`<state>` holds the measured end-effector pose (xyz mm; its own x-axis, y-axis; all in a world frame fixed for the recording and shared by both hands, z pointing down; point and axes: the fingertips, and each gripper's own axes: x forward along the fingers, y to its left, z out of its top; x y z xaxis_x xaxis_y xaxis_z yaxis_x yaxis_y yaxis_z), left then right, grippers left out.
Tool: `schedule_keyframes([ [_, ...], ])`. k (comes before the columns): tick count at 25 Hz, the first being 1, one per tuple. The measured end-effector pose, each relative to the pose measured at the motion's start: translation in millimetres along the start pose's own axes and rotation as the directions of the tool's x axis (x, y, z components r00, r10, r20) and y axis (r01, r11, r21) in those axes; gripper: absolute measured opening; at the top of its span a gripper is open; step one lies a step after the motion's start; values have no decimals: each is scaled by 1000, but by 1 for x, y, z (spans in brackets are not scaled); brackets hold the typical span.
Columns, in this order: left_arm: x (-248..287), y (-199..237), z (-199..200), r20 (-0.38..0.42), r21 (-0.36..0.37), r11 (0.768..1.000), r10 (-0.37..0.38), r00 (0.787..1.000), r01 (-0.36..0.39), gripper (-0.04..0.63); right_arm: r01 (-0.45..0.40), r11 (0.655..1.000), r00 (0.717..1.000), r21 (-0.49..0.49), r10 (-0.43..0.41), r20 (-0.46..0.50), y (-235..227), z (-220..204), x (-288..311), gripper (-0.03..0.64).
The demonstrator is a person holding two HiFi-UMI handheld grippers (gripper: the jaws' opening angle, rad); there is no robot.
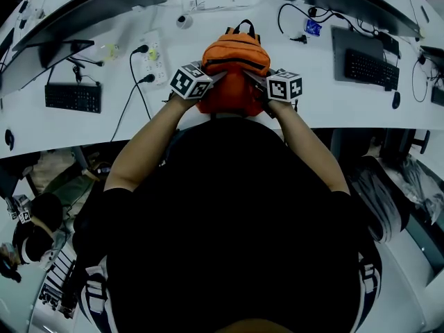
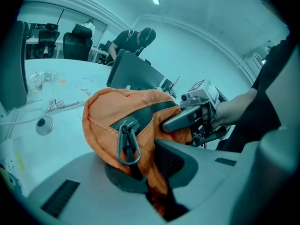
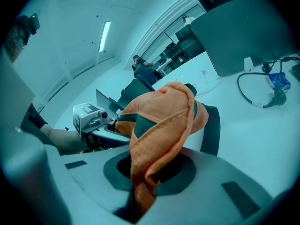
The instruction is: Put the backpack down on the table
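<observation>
Both your grippers are clamped on the orange backpack (image 1: 236,64), one per side. Your left gripper (image 1: 216,80) has its jaws pressed together on a fold of orange fabric at the bag's left flank; in the left gripper view (image 2: 147,172) the cloth bunches up between the dark pads (image 2: 123,184) and drops into the slot behind them. A metal zip ring (image 2: 127,143) hangs off the dark zip band just above that grip. Your right gripper (image 1: 255,80) is the same story: jaws closed, with a twisted wad of orange fabric pinched between them in the right gripper view (image 3: 150,172). Each gripper also shows in the other's camera, on the far side of the bag: the right one at (image 2: 187,118), the left one at (image 3: 101,121). The backpack sits upright between the two marker cubes, over the near middle of the white table (image 1: 316,106), with its black top loop pointing away from you. Can't tell whether its bottom touches the tabletop. Around it: a power strip (image 1: 154,57) to the left with black cables plugged in, a keyboard (image 1: 73,97) further left, a second keyboard (image 1: 371,68) to the right, and a monitor (image 1: 83,9) at the back left. A person (image 2: 136,39) leans over a desk in the background.
</observation>
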<state>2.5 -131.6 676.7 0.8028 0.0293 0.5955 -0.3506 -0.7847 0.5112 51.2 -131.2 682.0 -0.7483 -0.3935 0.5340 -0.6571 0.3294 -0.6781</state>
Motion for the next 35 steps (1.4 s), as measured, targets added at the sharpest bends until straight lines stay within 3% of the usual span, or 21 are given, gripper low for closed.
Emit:
schedule_keyframes([
  [35, 51, 57, -31, -104, -105, 993, -65, 992, 54, 71, 42, 998, 987, 43, -35, -154, -58, -19, 37, 58],
])
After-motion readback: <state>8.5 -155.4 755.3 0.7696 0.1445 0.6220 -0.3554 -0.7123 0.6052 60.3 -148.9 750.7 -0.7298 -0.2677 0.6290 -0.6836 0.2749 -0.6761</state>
